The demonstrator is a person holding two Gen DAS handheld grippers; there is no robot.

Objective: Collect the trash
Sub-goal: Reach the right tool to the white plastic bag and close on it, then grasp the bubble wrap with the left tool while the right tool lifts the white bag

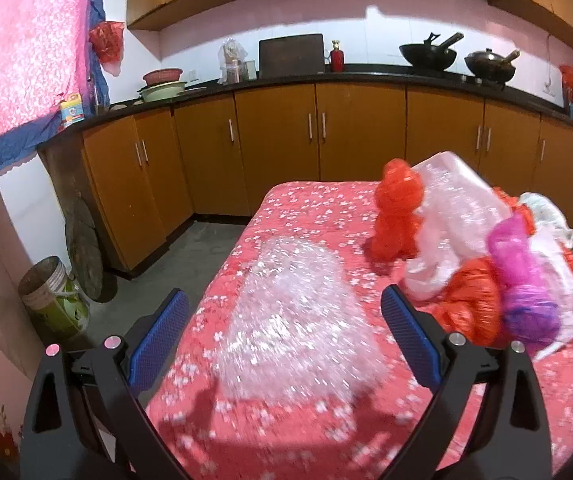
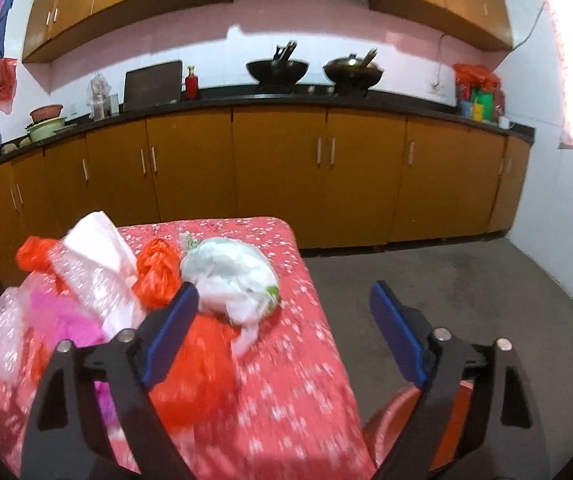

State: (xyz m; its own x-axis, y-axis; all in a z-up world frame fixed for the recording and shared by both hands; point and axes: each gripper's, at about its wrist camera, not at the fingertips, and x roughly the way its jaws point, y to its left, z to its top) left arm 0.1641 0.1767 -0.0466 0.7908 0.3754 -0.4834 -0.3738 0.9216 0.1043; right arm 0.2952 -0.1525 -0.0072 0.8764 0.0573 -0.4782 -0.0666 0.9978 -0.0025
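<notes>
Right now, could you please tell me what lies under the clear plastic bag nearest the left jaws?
Through the clear plastic bag only the red floral tablecloth shows, flat on the table. Motion blur hides any small scraps beneath it.

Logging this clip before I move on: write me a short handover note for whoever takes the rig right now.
Left claw: open, empty, above the clear crinkled plastic sheet lying flat on the red floral table.
Right claw: open, empty, over the table's right edge, near the white bundled bag.
Trash: a pile of red bags, a pink bag and clear plastic, all on the table.
Done: nothing gripped as yet.
Left: pick up every piece. No bin is clearly visible.
</notes>
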